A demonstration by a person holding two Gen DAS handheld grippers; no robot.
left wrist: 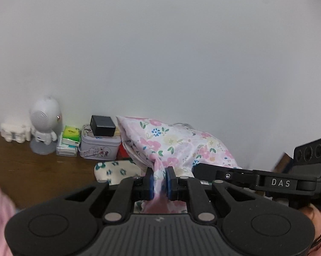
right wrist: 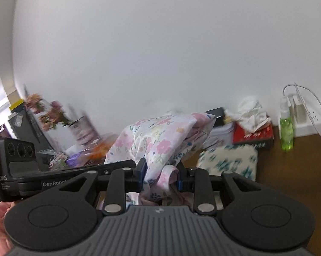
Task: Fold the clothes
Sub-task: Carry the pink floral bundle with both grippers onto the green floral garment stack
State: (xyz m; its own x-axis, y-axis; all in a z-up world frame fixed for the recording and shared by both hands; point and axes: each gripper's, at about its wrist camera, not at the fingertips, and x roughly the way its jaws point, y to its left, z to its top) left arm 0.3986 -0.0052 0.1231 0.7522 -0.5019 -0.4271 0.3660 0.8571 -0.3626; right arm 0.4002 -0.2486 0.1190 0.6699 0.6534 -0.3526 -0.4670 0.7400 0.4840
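floral garment [left wrist: 177, 147]: lifted above the wooden table [left wrist: 32, 170], bunched. left gripper [left wrist: 159, 181]: jaws clamped on a fold of it. right gripper [right wrist: 162, 176]: jaws pinching its cloth. behind: tin box [left wrist: 98, 147], green bottle [right wrist: 286, 128].

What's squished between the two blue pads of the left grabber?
A bunched fold of the flowery pink cloth sits between the left gripper pads, clamped tight. The left wrist view shows it.

Astronaut figure [left wrist: 44, 125], tissue pack [left wrist: 69, 137], tin [left wrist: 99, 144] by wall; green bottle [right wrist: 286, 128] on table [left wrist: 32, 170].
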